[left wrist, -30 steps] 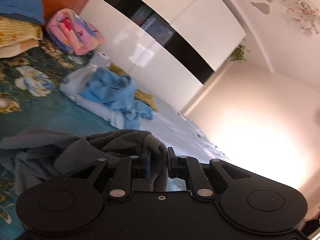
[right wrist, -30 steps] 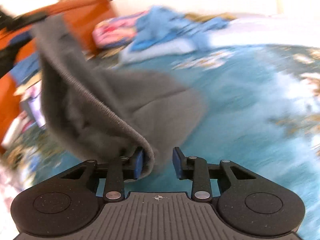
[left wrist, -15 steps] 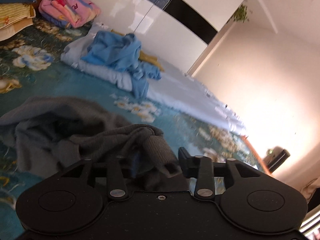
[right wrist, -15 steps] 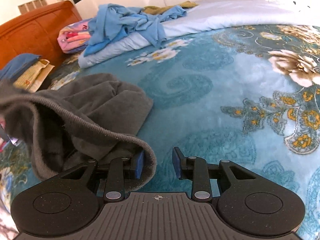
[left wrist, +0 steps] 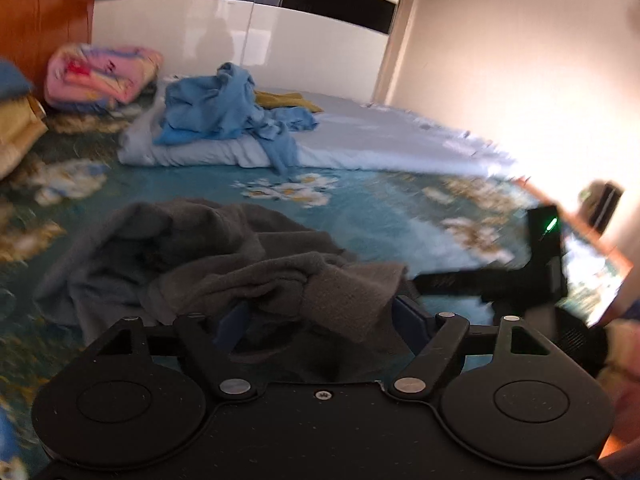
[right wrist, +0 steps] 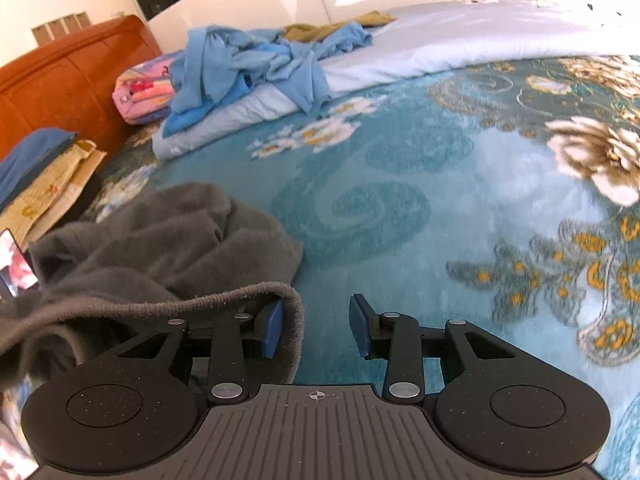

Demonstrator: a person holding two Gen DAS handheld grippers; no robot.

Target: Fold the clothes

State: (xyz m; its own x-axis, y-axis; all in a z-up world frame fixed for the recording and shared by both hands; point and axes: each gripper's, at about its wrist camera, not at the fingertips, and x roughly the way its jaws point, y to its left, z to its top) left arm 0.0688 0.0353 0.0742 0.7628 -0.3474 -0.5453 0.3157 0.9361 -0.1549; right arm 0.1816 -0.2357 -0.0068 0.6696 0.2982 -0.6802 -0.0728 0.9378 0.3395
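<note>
Grey garment [left wrist: 224, 264] drapes between both just-opening claws, left [left wrist: 320, 320], right [right wrist: 316, 326].

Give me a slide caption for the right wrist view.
Right gripper, jaws open, releasing the ribbed hem of a grey garment onto the teal floral bedspread.

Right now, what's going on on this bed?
A person with a hand-held gripper in each hand is folding a grey garment on the teal floral bedspread. The left hand-held gripper has just been opening, cloth lying loose between its jaws. The right hand-held gripper stands open, a hem draped over one finger.
</note>
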